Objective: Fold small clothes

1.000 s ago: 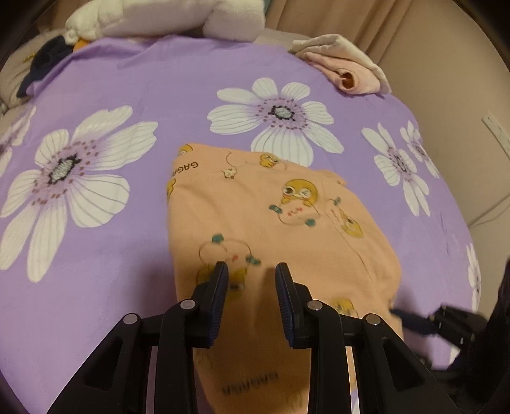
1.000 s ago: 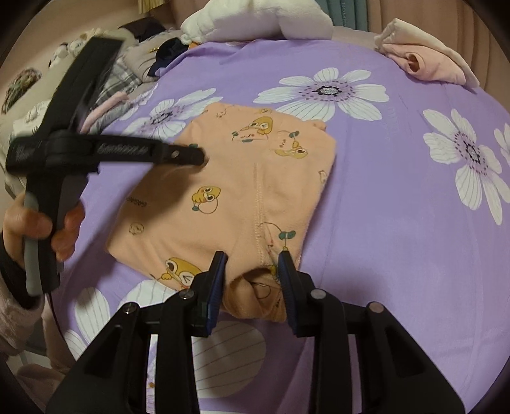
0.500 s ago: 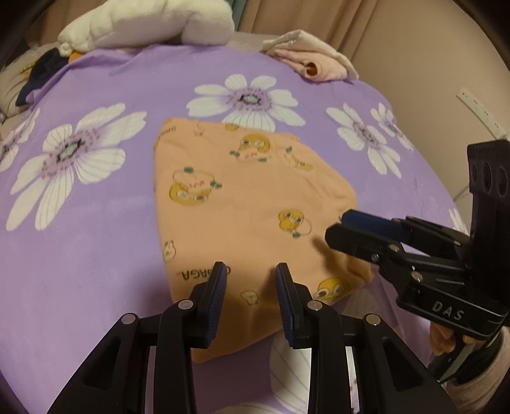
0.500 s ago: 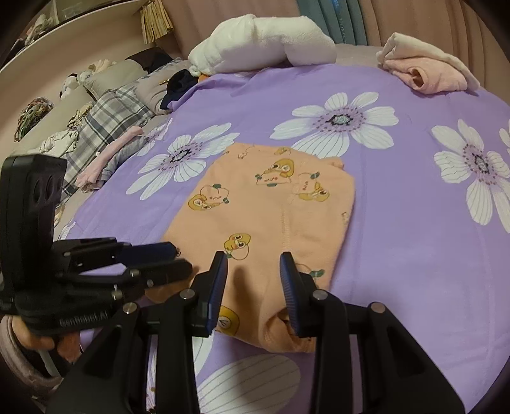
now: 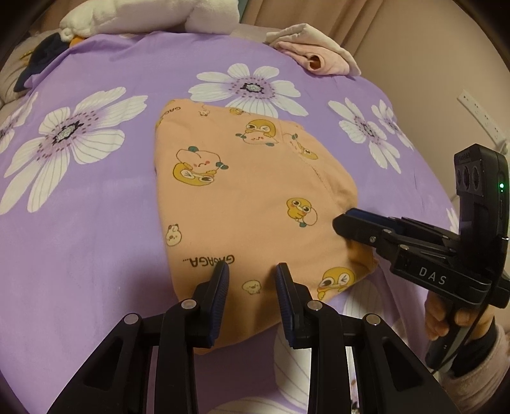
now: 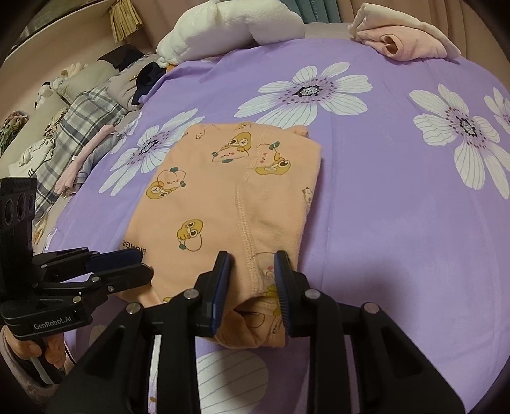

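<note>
Both jaws spread over folded orange garment (image 5: 242, 203) on purple floral bedsheet (image 6: 398, 223); white pillow (image 6: 229, 27) at head.

The left gripper (image 5: 252, 277) is held low and level, its two fingers parted, gripped by a hand (image 6: 47, 348) in a pale cuff. The right gripper (image 6: 251, 264) points forward alongside it, fingers likewise apart, with the person's right hand (image 5: 446, 321) wrapped around its handle below.
</note>
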Action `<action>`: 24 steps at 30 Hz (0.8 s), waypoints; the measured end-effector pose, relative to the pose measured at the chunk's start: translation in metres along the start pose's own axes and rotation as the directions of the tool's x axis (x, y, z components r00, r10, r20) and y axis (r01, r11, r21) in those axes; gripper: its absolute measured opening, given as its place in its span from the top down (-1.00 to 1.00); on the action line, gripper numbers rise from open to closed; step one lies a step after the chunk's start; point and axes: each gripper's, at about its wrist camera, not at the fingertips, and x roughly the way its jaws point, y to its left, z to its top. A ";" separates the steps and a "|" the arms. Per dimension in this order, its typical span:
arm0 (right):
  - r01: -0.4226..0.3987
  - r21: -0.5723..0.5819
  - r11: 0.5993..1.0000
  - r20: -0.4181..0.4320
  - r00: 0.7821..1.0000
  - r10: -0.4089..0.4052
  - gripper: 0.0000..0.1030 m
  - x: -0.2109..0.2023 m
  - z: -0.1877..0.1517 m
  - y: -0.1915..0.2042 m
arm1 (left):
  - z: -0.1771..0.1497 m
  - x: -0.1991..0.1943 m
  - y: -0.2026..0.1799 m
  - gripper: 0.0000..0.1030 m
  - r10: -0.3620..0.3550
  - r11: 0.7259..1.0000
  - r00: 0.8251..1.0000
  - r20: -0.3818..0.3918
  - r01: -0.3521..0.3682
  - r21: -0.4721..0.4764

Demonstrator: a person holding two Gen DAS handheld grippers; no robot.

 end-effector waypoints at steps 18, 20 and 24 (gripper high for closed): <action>0.170 -0.010 0.985 0.047 0.984 -0.170 -0.79 -0.062 -0.002 0.016 | -0.006 -0.055 -0.006 -0.51 0.218 0.975 0.975 0.046 -0.215 -0.058; 0.199 -0.001 0.980 0.045 0.979 -0.199 -0.94 -0.073 -0.001 0.020 | -0.004 -0.068 -0.006 -0.84 0.243 0.968 0.968 0.066 -0.237 -0.080; 0.214 0.009 0.977 0.079 0.974 -0.214 -0.99 -0.100 0.003 0.031 | 0.002 -0.093 -0.014 -0.93 0.287 0.957 0.954 0.091 -0.281 -0.078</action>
